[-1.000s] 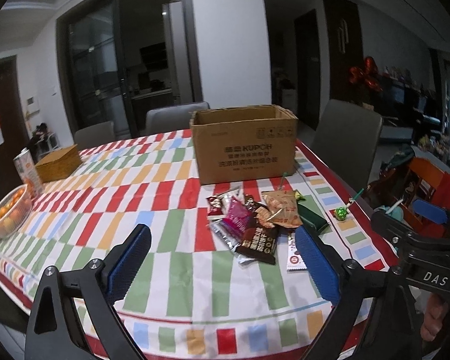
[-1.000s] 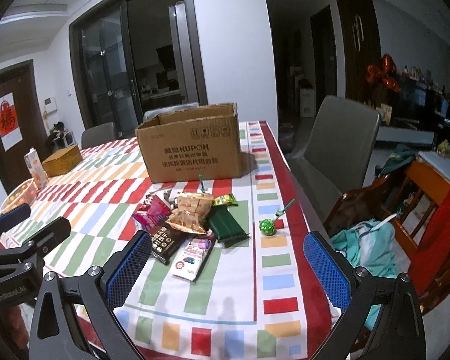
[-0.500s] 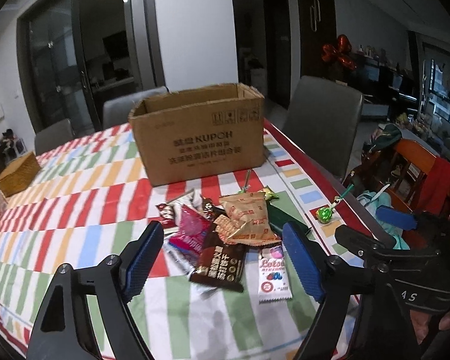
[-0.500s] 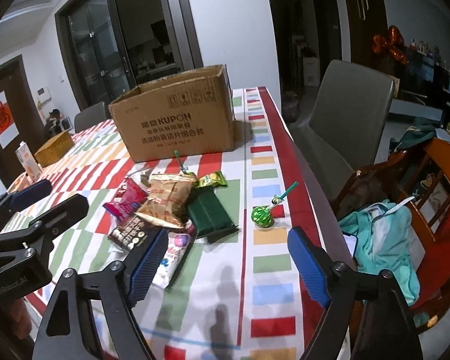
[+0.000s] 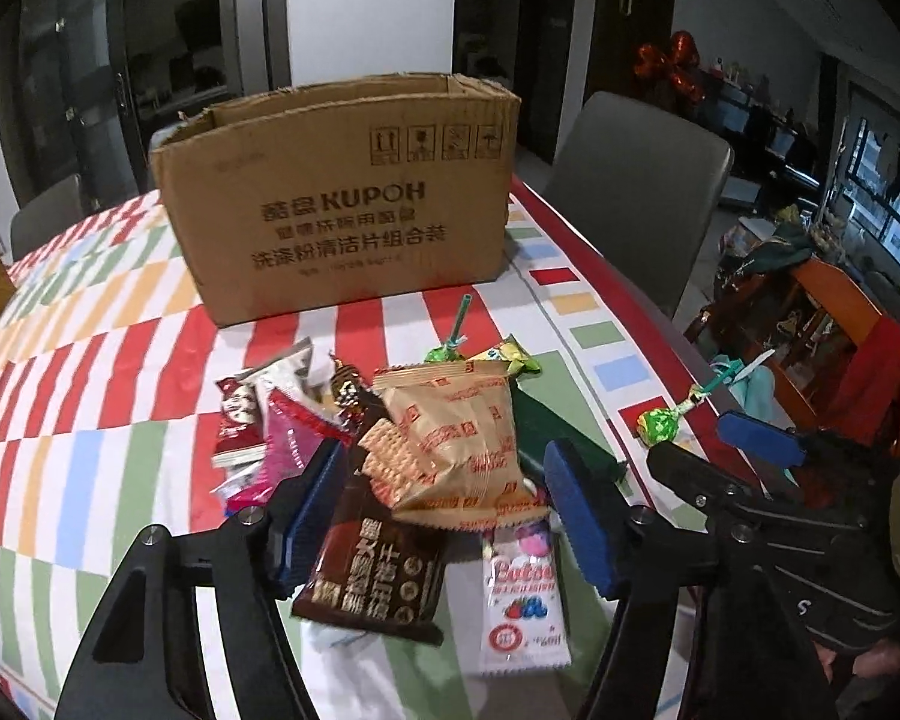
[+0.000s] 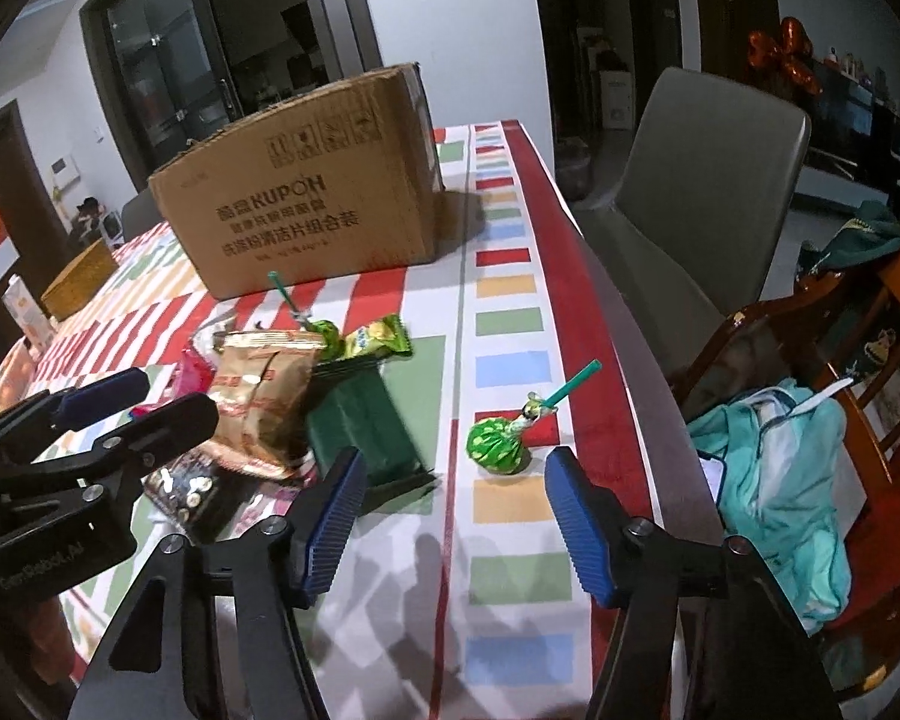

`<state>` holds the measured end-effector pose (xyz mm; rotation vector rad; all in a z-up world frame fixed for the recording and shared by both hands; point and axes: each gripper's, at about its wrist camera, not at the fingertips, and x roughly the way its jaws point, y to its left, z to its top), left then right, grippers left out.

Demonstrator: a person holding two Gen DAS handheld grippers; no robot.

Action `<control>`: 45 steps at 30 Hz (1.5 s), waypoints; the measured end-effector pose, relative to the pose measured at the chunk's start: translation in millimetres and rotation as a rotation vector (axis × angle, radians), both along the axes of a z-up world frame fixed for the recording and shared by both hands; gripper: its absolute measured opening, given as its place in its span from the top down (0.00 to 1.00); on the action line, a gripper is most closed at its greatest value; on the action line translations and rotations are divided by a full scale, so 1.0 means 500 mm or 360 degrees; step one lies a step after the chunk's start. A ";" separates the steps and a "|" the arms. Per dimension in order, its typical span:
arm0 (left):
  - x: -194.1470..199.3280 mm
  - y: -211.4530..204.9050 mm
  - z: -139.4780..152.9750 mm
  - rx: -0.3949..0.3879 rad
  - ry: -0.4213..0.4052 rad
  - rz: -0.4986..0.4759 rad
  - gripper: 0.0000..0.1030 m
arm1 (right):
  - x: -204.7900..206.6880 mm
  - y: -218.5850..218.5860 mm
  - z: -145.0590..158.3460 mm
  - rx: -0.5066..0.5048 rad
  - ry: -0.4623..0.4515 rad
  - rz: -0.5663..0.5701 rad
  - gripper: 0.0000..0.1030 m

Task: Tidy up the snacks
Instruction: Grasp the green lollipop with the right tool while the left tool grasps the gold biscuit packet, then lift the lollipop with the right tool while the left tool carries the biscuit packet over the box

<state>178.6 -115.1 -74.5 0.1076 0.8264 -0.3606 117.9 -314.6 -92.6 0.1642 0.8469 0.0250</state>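
Both jaws wide apart, gripping nothing. Left gripper [image 5: 441, 516] low over snack pile [image 5: 426, 456] on tabletop [image 5: 120, 420], straddling tan cracker bag [image 5: 456, 438] atop brown choc pack [image 5: 378, 576]. Right gripper [image 6: 453, 516] near lone green lollipop [image 6: 498, 447], close to tabletop edge. Cardboard box [image 5: 342, 210] behind pile, open top, prob the target. Risks: overlapped wrappers, so could pinch 2 pkts or drag neighbours; slick foil may slip; lollipop round, could roll off edge if nudged; grippers close together, collision poss.
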 end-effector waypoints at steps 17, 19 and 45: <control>0.056 -0.028 -0.051 -0.0014 0.0168 -0.0044 0.49 | 0.063 -0.006 -0.047 0.0018 0.0122 0.0023 0.61; 0.060 -0.028 -0.058 -0.0021 0.0202 -0.0052 0.53 | 0.070 -0.007 -0.052 0.0012 0.0135 0.0023 0.65; 0.001 0.026 0.053 -0.0151 0.0023 -0.0038 0.60 | 0.027 0.049 0.073 0.0020 -0.0082 0.0185 0.73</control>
